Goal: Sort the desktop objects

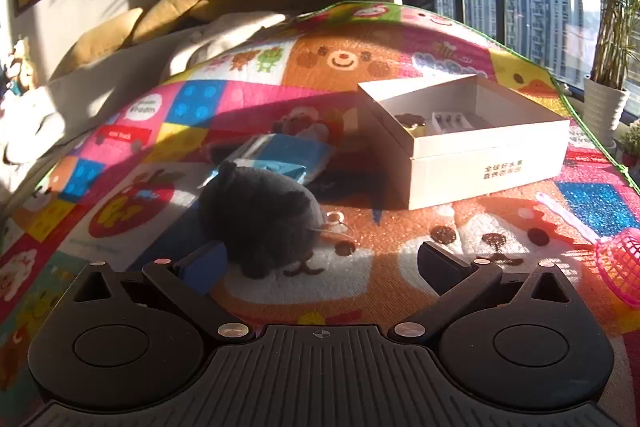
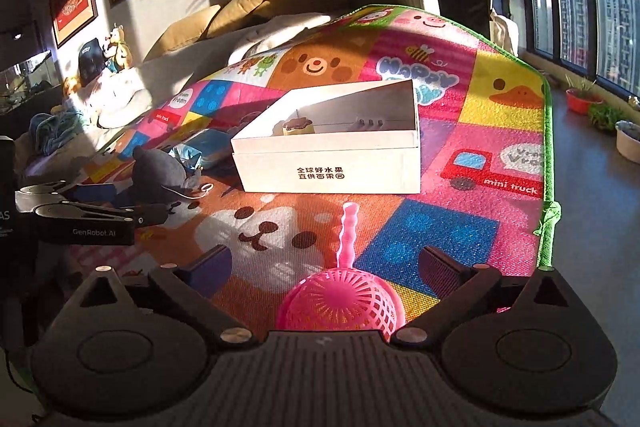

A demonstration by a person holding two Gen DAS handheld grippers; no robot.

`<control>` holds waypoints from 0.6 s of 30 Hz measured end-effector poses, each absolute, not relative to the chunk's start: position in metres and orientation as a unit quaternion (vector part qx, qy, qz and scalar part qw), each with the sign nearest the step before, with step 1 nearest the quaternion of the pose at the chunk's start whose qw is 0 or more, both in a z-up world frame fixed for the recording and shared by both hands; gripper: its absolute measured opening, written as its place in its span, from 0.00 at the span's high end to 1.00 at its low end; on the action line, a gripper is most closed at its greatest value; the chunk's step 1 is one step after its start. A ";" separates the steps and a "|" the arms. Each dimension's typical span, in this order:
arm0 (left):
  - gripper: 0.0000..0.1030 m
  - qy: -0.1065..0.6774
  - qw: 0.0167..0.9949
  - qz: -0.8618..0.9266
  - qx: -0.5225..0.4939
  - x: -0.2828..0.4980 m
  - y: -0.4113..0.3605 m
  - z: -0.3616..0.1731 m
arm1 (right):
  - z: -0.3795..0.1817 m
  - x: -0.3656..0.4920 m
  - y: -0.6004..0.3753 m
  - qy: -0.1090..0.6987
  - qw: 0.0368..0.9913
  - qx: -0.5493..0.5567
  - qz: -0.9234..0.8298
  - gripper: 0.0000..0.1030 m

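Observation:
A dark grey plush toy (image 1: 260,215) with a key ring lies on the colourful mat, just ahead of my open left gripper (image 1: 320,263), near its left finger. A blue foil packet (image 1: 280,155) lies behind it. A white open box (image 1: 464,135) holding small items stands to the right. A pink plastic strainer (image 2: 340,303) with a long handle lies between the fingers of my open right gripper (image 2: 324,271), untouched. The plush (image 2: 160,171), box (image 2: 332,155) and left gripper (image 2: 92,215) also show in the right wrist view.
The play mat (image 2: 500,99) covers the surface, its green edge at the right. Cushions (image 1: 172,7) and bedding lie behind. Potted plants (image 1: 604,107) and windows stand at the right. The strainer's rim (image 1: 624,263) shows at the left view's right edge.

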State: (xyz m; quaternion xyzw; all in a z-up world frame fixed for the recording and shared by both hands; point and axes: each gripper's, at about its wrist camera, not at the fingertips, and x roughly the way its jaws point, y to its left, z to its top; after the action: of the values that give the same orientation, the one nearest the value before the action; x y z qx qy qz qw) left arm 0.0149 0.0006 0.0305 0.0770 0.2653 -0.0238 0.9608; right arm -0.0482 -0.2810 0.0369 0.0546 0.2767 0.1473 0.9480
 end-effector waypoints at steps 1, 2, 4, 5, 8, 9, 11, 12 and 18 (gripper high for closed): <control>0.00 0.264 0.962 -0.007 0.076 0.027 0.005 0.031 | 0.035 -0.048 -0.278 0.275 0.948 0.056 0.149 0.00; 0.00 0.264 0.962 0.006 0.072 0.038 0.009 0.031 | 0.033 -0.048 -0.275 0.275 0.948 0.054 0.151 0.00; 0.00 0.273 0.960 0.023 0.059 0.055 0.014 0.031 | 0.028 -0.049 -0.269 0.275 0.949 0.041 0.150 0.00; 0.00 0.278 0.959 0.023 0.049 0.062 0.017 0.031 | 0.025 -0.052 -0.265 0.274 0.950 0.030 0.148 0.00; 0.00 0.285 0.957 0.027 0.049 0.077 0.018 0.027 | 0.017 -0.054 -0.259 0.283 0.946 0.017 0.156 0.00; 0.00 0.284 0.956 0.034 0.058 0.079 0.017 0.024 | 0.014 -0.054 -0.258 0.287 0.945 0.018 0.158 0.00; 0.00 0.287 0.955 0.044 0.068 0.084 0.016 0.018 | 0.010 -0.054 -0.258 0.292 0.943 0.022 0.156 0.00; 0.00 0.289 0.954 0.046 0.068 0.085 0.017 0.017 | 0.008 -0.053 -0.258 0.294 0.943 0.024 0.155 0.00; 0.13 0.285 0.955 0.042 0.075 0.073 0.016 0.016 | 0.006 -0.049 -0.265 0.303 0.940 0.051 0.149 0.00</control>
State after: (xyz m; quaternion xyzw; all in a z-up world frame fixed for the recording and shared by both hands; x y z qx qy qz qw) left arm 0.0730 0.0158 0.0162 0.0753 0.2848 0.0423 0.9547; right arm -0.0489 -0.2653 0.0061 0.0507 0.3028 0.1490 0.9400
